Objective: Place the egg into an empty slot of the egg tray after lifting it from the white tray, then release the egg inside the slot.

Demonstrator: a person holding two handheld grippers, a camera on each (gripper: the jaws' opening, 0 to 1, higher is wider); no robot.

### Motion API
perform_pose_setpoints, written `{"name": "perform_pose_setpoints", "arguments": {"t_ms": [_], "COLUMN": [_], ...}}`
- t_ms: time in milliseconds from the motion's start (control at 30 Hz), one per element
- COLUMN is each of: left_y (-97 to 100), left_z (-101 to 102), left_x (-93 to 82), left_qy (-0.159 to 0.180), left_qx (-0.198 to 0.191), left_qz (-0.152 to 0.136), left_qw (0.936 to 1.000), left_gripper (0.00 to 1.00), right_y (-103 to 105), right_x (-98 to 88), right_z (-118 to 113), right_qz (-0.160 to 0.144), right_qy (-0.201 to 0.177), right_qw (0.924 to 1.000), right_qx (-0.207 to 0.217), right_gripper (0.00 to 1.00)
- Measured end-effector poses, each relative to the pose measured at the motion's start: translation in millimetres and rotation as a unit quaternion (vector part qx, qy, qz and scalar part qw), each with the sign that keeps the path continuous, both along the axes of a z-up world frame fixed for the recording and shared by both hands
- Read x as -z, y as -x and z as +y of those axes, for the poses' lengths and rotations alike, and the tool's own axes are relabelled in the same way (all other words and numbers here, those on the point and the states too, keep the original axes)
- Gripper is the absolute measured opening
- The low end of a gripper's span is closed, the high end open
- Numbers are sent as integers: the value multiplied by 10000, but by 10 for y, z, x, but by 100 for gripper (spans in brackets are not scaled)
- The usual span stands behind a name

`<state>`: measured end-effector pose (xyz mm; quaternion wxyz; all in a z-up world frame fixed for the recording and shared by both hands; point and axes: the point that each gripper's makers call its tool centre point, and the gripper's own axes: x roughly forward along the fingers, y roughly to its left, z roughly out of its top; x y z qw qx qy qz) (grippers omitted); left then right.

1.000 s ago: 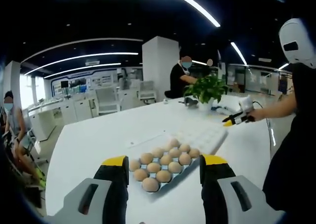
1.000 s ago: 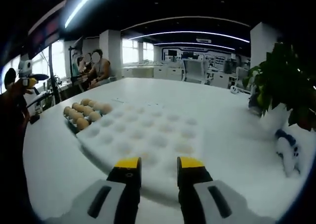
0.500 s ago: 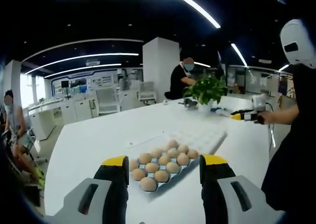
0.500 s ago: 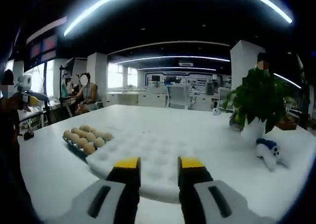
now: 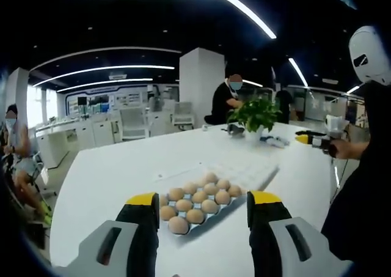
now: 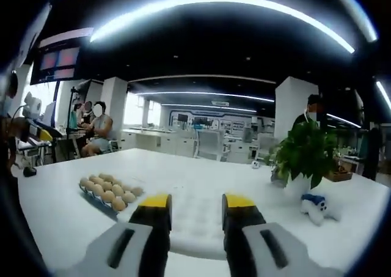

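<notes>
**Rig look**

Left gripper: grey moulded jaw bodies w/ dark slots, black fingers, yellow tips. Right gripper: same build, grey, black, yellow caps. Person at edge of left gripper view: dark clothing.

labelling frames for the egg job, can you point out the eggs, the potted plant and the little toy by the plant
eggs (image 5: 195, 202), left gripper view, on a middle egg of the cluster
potted plant (image 6: 303, 153), right gripper view, on its green leaves
toy (image 6: 314, 206), right gripper view, on its white body
</notes>
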<state>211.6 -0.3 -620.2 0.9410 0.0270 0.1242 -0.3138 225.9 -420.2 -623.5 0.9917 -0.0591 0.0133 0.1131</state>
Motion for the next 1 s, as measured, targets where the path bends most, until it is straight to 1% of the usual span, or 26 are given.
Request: {"name": "perform_pose_setpoints", "arguments": {"t_ms": [67,100,167,233,300,367,433,500,533,600,667,700,833,900,1000], "left_y": [-24,-35,-58,-101,-144,-180,-193,-200,-204,-214,-212,-208,-221,-227,-215], "left_z": [-5,-9,-11,-19,-21,-22,-26,-25,-19,0,7,16,17,-5,-22], "left_x": [-7,-12,-17,-32,-37,-18,-2,3,0,-20,-38,-37,-40,-73,-95], "left_qy": [14,44,62,94,107,129,115,109,106,147,202,197,237,297,254], "left_qx": [-5,-11,-34,-38,-42,-70,-102,-139,-157,-231,-268,-290,-319,-306,-276], "left_qz": [5,8,16,11,15,63,111,162,162,150,137,130,129,103,62], "left_qw": [10000,10000,10000,9999,9999,9999,9998,9997,9997,9995,9993,9993,9991,9990,9993], "left_gripper": [58,58,58,58,58,58,58,58,58,58,58,58,58,59,59], "right_y": [28,51,77,37,-14,-59,-61,-85,-88,-93,-92,-98,-57,-45,-29], "right_x": [-30,-52,-50,-24,12,-6,-8,-14,-9,24,32,32,0,-9,-12], "right_z": [-28,-81,-124,-115,-70,-49,-22,16,21,28,13,0,-40,-65,-114], "right_qz": [-94,-182,-229,-181,-79,-98,-80,-75,-59,35,55,90,31,20,7], "right_qy": [-55,-44,-60,-190,-73,-189,-210,-116,-135,-70,-65,-239,-161,-168,-186], "right_qw": [9999,9997,9993,9992,9997,9996,9996,9998,9998,10000,9999,9996,9998,9997,9996], "right_qx": [89,186,287,294,239,195,170,117,101,62,66,93,144,169,223], "right_gripper": [36,38,42,42,40,40,40,40,41,40,39,39,38,38,38]}}
